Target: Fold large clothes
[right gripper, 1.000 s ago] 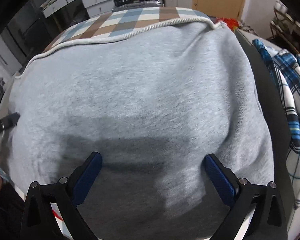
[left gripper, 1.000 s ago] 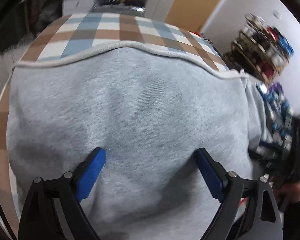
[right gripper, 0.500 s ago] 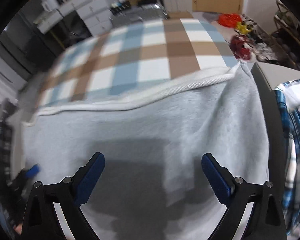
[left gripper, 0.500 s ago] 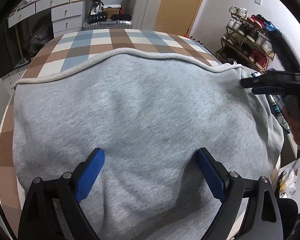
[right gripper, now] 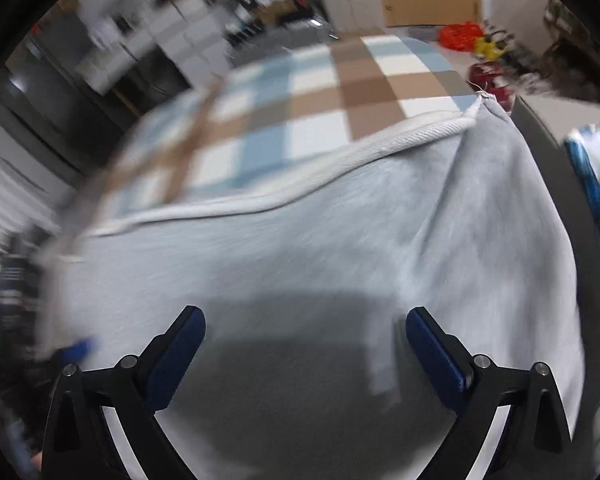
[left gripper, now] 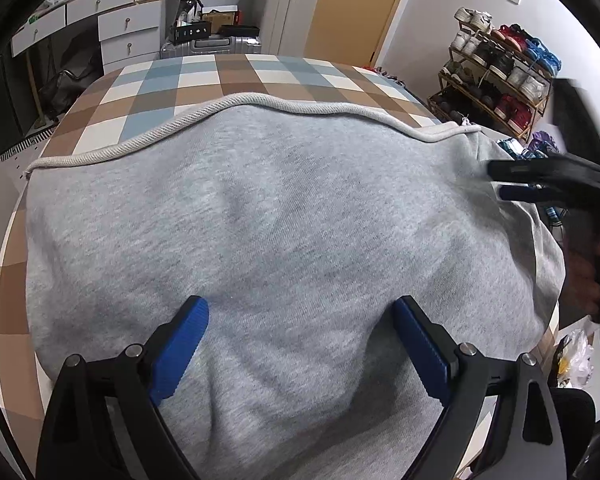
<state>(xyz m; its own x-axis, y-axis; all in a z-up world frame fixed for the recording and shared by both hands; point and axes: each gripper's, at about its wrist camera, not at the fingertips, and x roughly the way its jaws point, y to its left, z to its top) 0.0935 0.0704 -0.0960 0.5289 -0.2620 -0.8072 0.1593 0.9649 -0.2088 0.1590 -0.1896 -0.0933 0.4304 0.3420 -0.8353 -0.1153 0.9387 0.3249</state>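
Grey sweatshirt (left gripper: 284, 216) spread on checked table (left gripper: 204, 80). Left tongs (left gripper: 300, 344), right tongs (right gripper: 304, 340): spread, empty. Next: pinch ribbed hem (left gripper: 148, 140), fold.

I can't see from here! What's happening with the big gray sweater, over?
Left tool open, above cloth. Right tool open, holding nothing. Gray sweater spread flat on checkered bed. Nothing blocking.
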